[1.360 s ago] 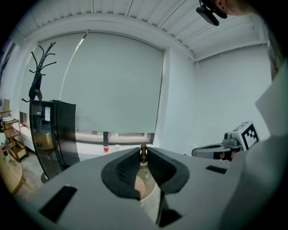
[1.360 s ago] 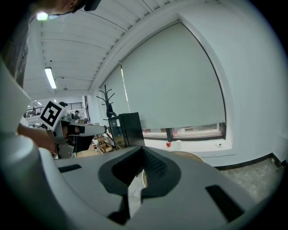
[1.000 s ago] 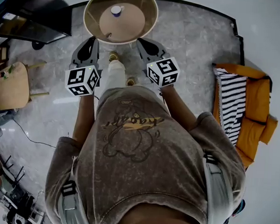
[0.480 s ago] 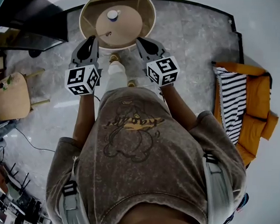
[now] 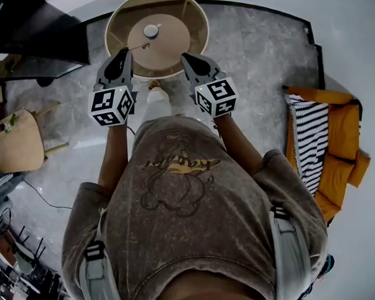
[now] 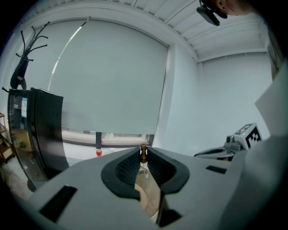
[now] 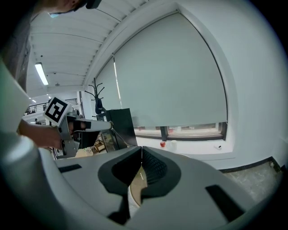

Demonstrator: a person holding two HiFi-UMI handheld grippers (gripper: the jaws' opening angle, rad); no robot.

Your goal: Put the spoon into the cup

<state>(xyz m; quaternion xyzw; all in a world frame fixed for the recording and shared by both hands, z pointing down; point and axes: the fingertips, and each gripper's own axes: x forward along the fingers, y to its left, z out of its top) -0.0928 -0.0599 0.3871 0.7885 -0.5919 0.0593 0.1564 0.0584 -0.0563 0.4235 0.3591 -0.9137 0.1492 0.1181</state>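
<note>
Mostly hidden, the spoon [image 6: 143,153] sits pinched in left claw [image 5: 122,51]; right claw [image 7: 141,151] clenched empty.

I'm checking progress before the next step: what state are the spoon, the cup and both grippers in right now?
spoon: clamped between the left gripper's jaws, not in the cup.
cup: upright on the round table, no spoon in it.
left gripper: shut on the spoon.
right gripper: jaws together, nothing between them.
</note>
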